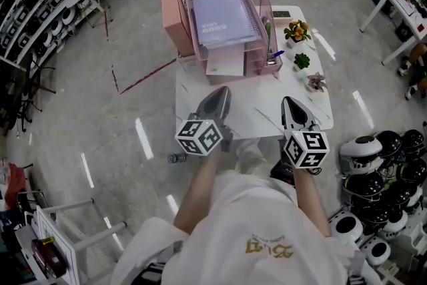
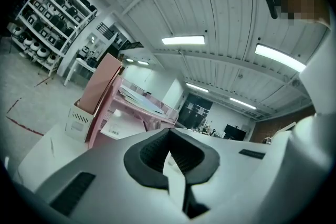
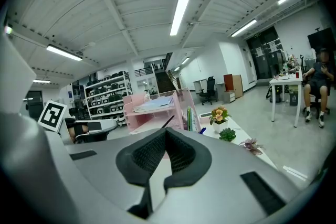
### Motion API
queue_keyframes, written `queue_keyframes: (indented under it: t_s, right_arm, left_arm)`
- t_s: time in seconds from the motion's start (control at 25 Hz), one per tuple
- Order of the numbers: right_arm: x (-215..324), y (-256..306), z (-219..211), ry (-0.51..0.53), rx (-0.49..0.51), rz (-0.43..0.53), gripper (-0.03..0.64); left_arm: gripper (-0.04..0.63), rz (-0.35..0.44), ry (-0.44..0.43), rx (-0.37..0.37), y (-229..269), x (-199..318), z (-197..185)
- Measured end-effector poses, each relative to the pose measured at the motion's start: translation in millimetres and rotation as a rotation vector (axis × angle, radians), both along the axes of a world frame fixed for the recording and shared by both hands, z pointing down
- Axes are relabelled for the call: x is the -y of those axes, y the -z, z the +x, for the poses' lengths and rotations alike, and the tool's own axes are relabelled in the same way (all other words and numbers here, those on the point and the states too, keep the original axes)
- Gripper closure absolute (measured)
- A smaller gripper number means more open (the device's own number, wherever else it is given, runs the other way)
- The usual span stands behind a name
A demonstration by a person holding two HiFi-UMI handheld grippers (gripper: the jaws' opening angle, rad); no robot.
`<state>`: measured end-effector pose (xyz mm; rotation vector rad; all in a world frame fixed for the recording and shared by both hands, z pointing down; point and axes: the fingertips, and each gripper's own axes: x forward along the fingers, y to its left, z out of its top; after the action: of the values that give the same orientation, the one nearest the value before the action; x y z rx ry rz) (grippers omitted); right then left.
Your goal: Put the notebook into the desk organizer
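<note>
A lavender spiral notebook lies flat in the top tray of the pink desk organizer, which stands at the far end of the white table. Both grippers hover over the table's near edge, well short of the organizer. My left gripper is shut and holds nothing. My right gripper is likewise shut and empty. The left gripper view shows its jaws closed, with the organizer and notebook ahead on the left. Past the right gripper, the notebook shows in the organizer.
Three small potted plants line the table's right side. Pens stand in the organizer's right compartment. Helmets are piled on the floor at right, shelving stands at left. A person sits far off.
</note>
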<state>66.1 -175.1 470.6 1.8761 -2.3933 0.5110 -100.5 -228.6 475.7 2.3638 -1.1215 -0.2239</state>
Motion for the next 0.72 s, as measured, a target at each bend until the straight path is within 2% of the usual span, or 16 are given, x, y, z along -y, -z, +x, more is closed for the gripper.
queue_keyframes:
  t_s: [0.72]
  right_arm:
    - [4.6,-5.1,-4.8,0.010,-0.003,-0.014,0.607]
  left_arm:
    - [0.578,-0.030,0.011,-0.017,-9.8,6.6,-6.3]
